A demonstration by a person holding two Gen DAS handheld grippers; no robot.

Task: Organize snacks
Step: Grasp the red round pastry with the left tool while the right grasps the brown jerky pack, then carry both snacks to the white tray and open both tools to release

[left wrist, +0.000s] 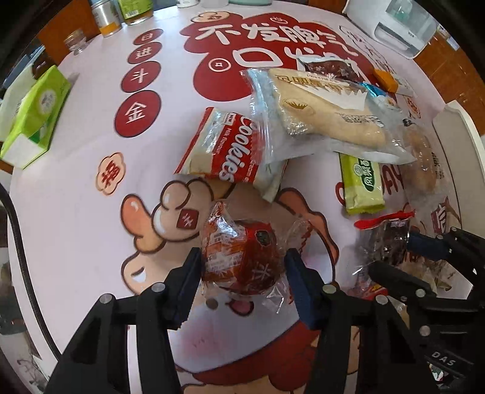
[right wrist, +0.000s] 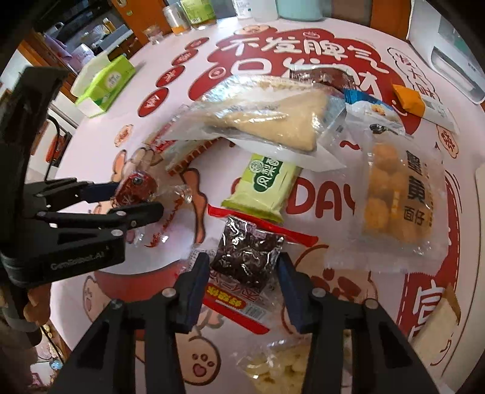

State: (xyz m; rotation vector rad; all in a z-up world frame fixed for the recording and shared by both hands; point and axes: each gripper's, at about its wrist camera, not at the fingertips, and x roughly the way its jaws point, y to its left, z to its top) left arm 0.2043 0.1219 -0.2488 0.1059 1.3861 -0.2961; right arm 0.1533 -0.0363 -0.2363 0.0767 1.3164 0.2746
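A round snack in a red clear-ended wrapper (left wrist: 239,257) (right wrist: 136,188) lies on the printed tablecloth (left wrist: 91,230). My left gripper (left wrist: 242,254) (right wrist: 138,198) points down over it, both blue pads pressed against its sides. To its right, a dark packet with a red sealed edge (right wrist: 245,257) (left wrist: 391,239) rests on a red and yellow packet (right wrist: 236,300). My right gripper (right wrist: 242,257) (left wrist: 391,254) straddles the dark packet, pads against its two sides.
Beyond lie a Cookies pack (left wrist: 224,148), bagged bread (left wrist: 327,112), a green bar pack (right wrist: 266,185), a bag of yellow balls (right wrist: 391,194) and a pale crisps bag (right wrist: 279,372). A green tissue box (left wrist: 36,115), jars (left wrist: 106,15) and a white appliance (left wrist: 400,24) line the edges.
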